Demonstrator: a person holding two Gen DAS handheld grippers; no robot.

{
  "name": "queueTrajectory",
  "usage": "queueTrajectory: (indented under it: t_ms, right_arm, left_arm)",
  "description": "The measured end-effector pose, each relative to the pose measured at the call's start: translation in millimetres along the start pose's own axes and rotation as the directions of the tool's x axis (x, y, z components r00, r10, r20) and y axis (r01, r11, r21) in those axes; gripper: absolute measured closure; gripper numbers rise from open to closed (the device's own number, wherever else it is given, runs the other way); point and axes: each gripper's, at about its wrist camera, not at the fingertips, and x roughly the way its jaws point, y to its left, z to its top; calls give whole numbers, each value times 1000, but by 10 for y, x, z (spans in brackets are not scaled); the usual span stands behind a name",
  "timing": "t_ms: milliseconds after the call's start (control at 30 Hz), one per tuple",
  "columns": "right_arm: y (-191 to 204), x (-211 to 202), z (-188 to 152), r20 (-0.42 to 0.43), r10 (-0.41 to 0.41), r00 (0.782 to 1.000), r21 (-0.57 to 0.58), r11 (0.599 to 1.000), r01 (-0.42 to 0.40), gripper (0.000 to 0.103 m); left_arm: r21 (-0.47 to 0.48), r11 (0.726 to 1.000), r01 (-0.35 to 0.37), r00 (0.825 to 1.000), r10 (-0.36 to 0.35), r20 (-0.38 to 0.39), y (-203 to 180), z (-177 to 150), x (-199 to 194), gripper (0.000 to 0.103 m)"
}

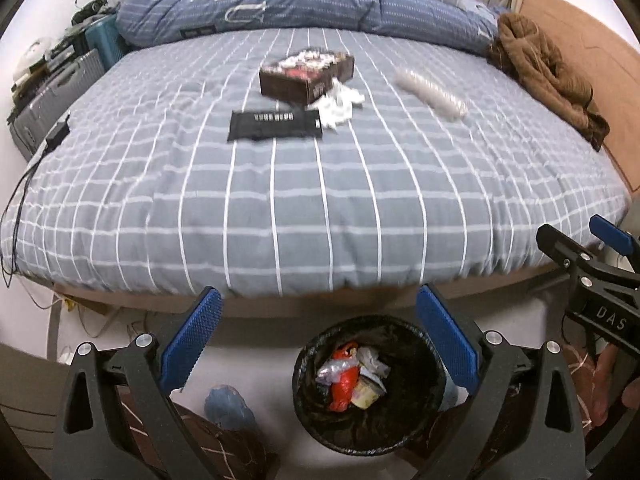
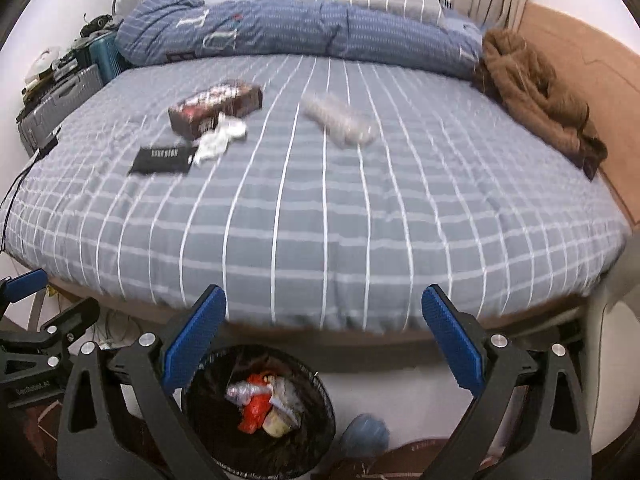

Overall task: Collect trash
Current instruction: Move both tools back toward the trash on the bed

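**Both grippers wide apart over the bin, trash on the bed**

Right now both tools hang low at the foot of the bed point(image 1: 280, 200), above the floor. Left gripper point(image 1: 320, 340): blue pads spread wide, nothing between them. Right gripper point(image 2: 324, 340): same, pads spread, holding nothing. Right gripper also shows at the right edge of the left wrist view; left gripper shows at the left edge of the right wrist view.

Bin point(image 1: 308, 408): round, black liner, on the floor just beside the bed's near edge, below and between the left gripper's fingers. In the right wrist view it sits under the left finger. Inside: red wrapper point(image 1: 344, 384), crumpled silver and white bits, a pale cup-like piece.

Trash on the bed, well apart from both grippers:
- dark box point(image 1: 306, 76) with red and white print, far middle of the bed
- crumpled white tissue point(image 1: 340, 104), touching the box's near right corner
- flat black packet point(image 1: 276, 124) with white lettering, just in front of the box, its right end touching the tissue
- clear plastic bottle point(image 1: 432, 92), lying on its side, right of the box, blurred

Other: folded blue duvet point(image 1: 280, 4) across the far end, brown blanket point(image 1: 548, 76) heaped at the right edge, grey suitcase point(image 1: 52, 92) left of the bed, black cable point(image 1: 24, 188) trailing off the left side.
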Motion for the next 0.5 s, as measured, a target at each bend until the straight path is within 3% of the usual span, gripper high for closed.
queueTrajectory:
  t_ms: [267, 500]
  right_arm:
    - [-68, -25, 440, 55, 0, 998, 5, 1000, 0, 9]
    - [-141, 140, 721, 61, -2, 998, 13, 1000, 1, 9]
  left_arm:
    - [-13, 1000, -21, 998, 22, 60, 101, 485, -138, 7]
    - [-58, 998, -32, 997, 36, 72, 302, 821, -22, 7]
